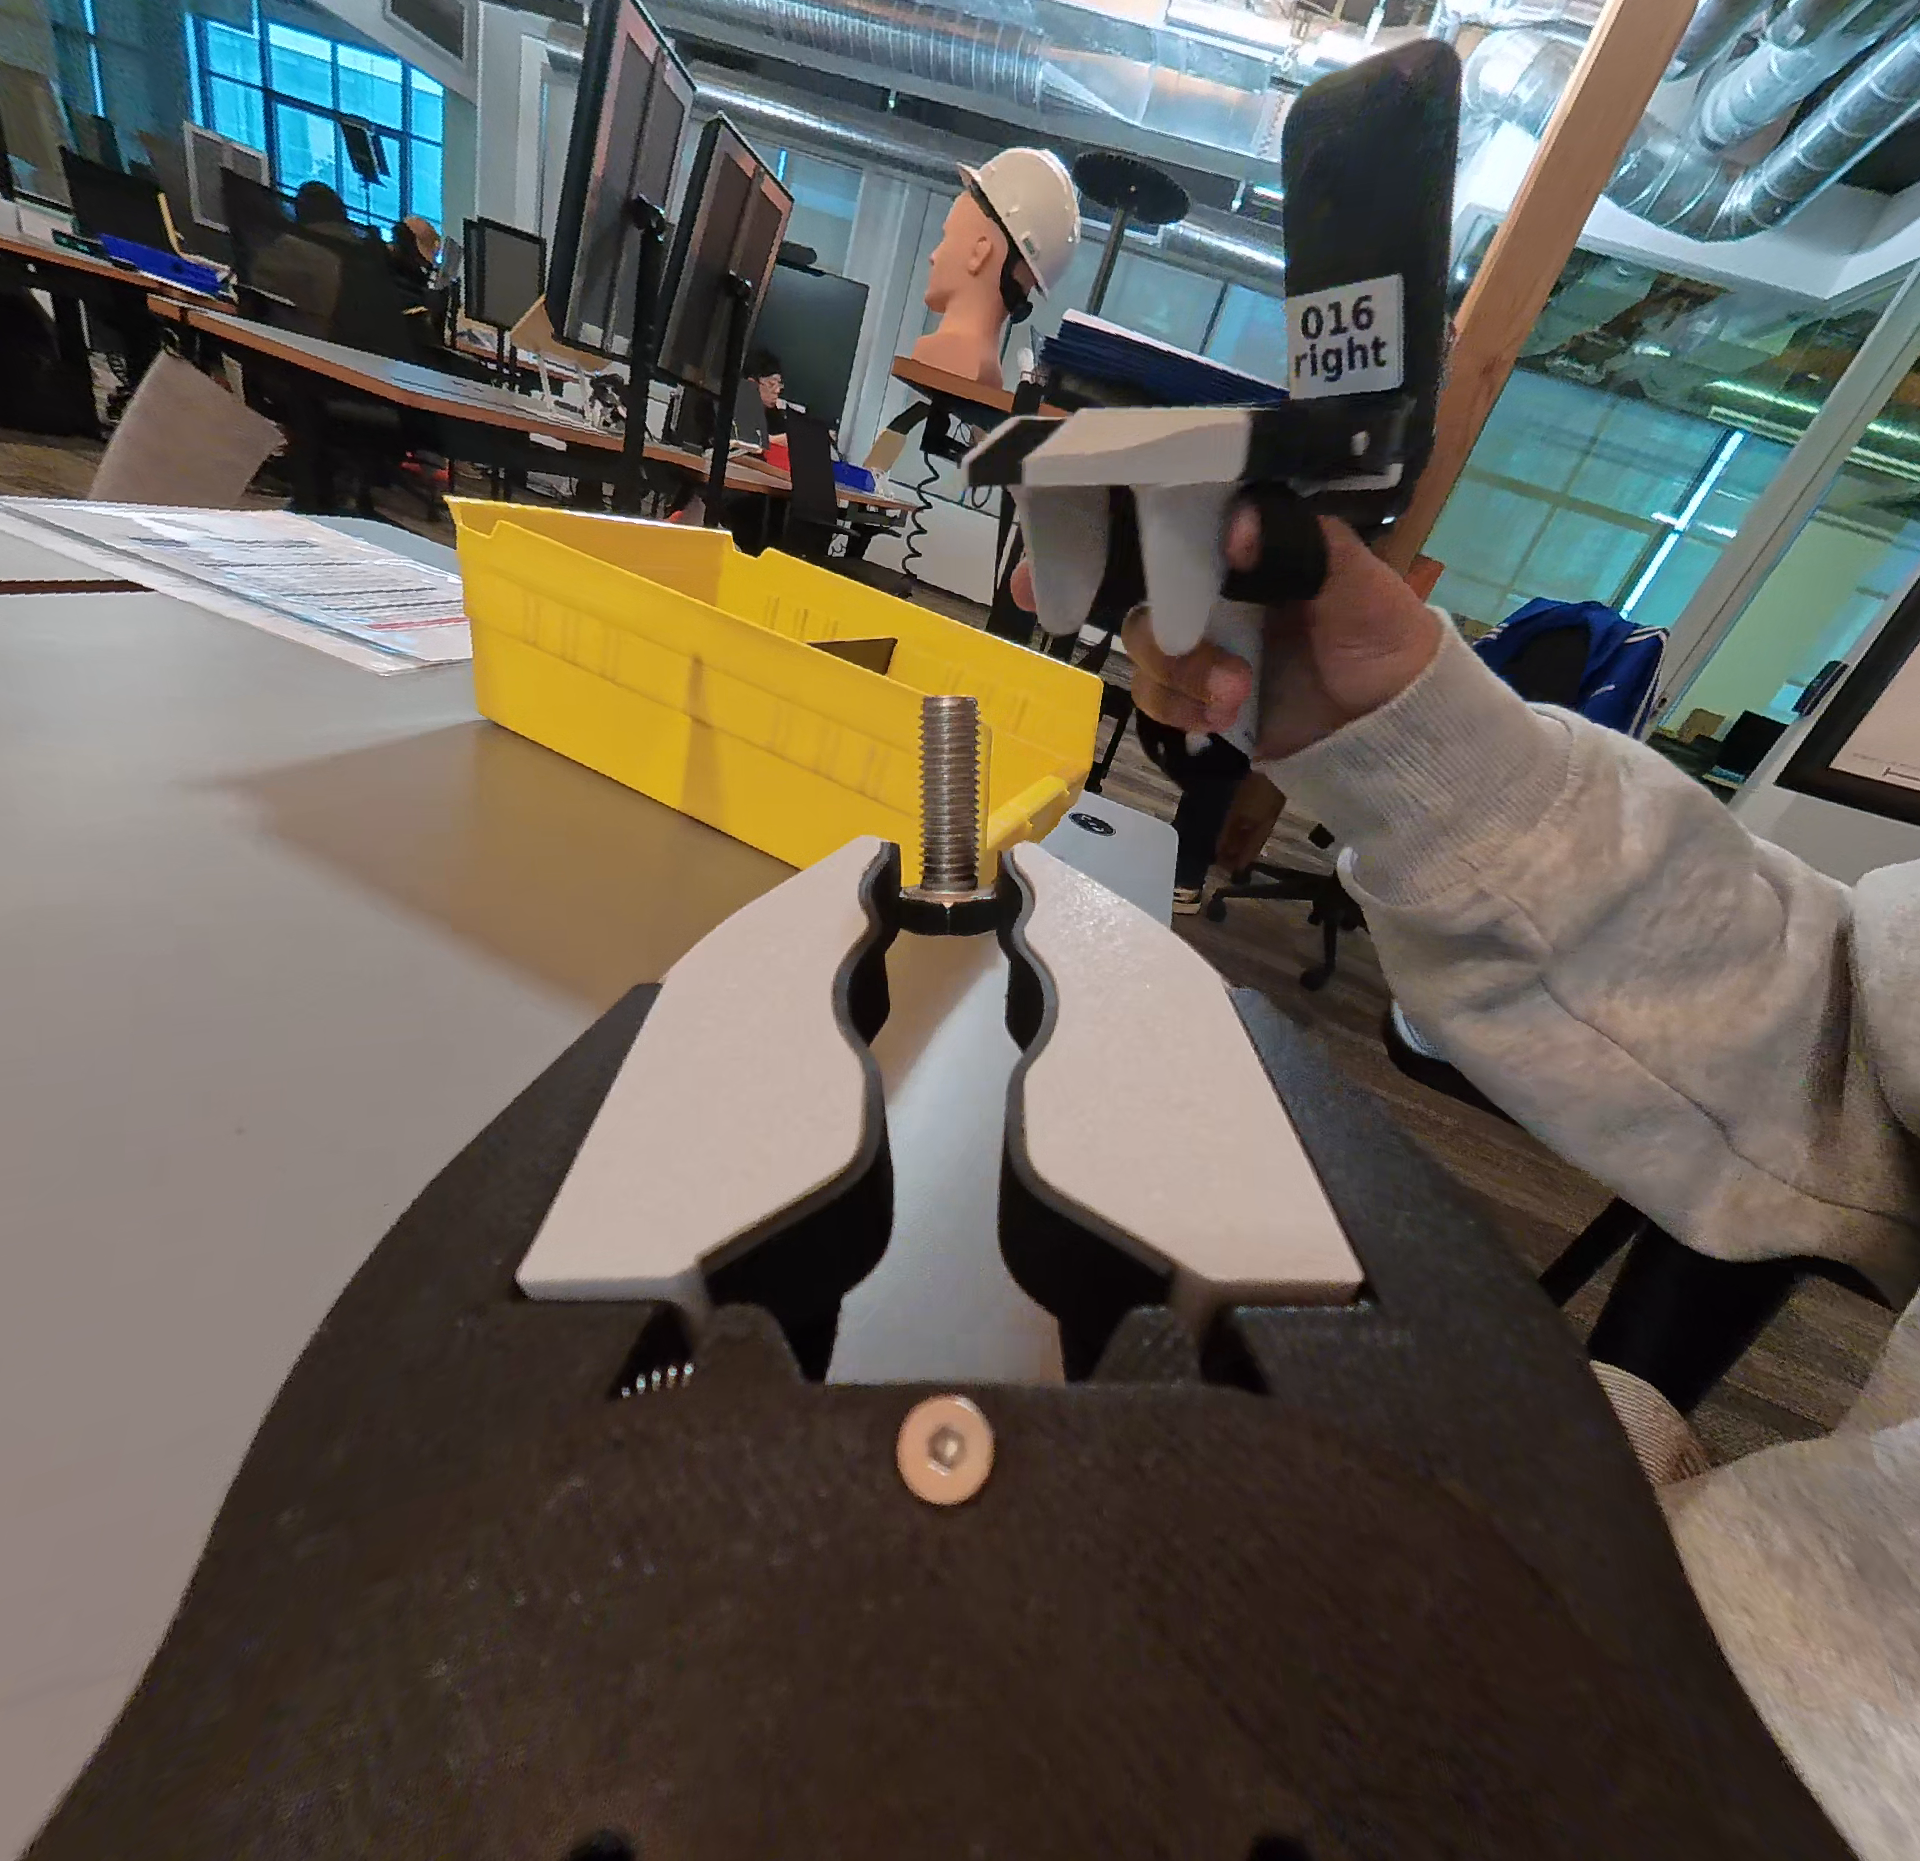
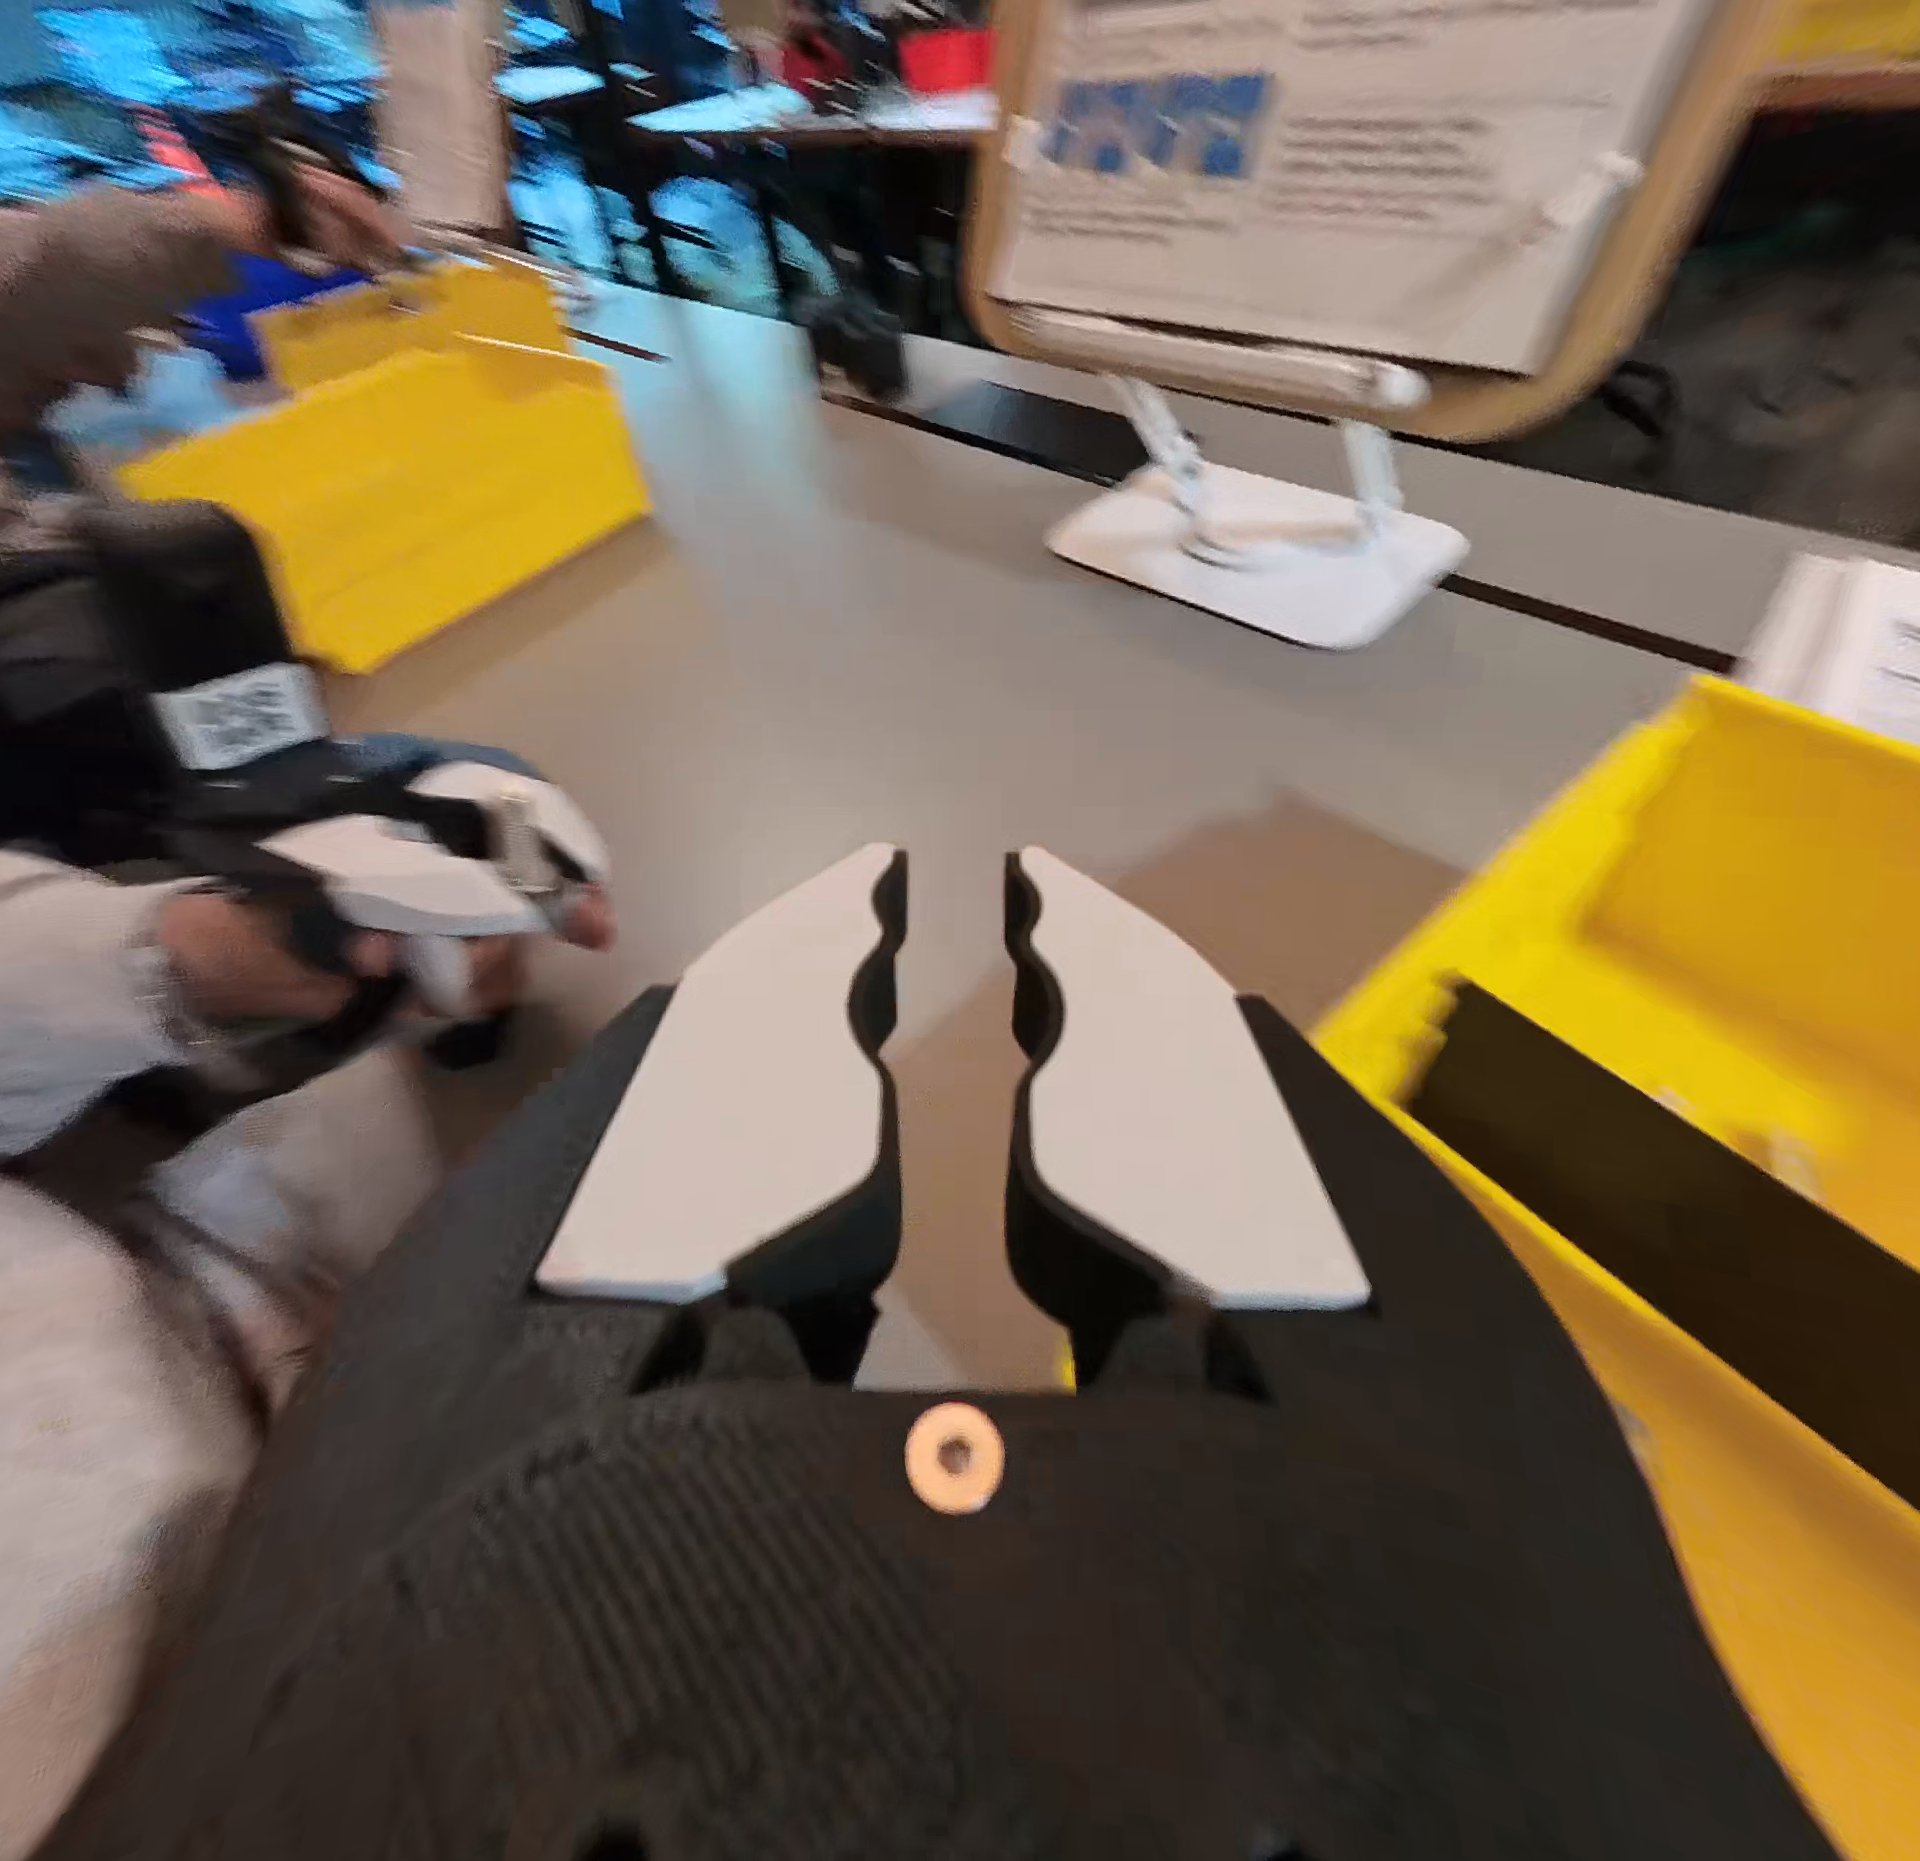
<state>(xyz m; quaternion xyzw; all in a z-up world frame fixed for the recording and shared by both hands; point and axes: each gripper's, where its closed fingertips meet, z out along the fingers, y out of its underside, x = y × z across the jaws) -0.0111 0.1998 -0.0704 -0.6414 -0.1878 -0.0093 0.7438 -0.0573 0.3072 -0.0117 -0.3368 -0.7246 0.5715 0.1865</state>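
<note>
The left hand-held gripper (image 1: 948, 881) pinches an upright bolt (image 1: 950, 788) just before the yellow bin (image 1: 665, 658) (best held vertical), while the right hand-held gripper (image 2: 954, 866) hangs spread, empty, beside another yellow bin (image 2: 1621, 980).

steel bolt (image 1: 949, 791), upright, head clamped in left gripper (image 1: 948, 881)

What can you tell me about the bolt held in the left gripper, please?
The bolt is silvery metal with a threaded shank standing upright, free end up. Its dark hexagonal head sits at the bottom, clamped between the tips of the left gripper, whose white fingers press it from both sides. It is held above the grey table, in front of a yellow bin; nothing else touches it.
</note>
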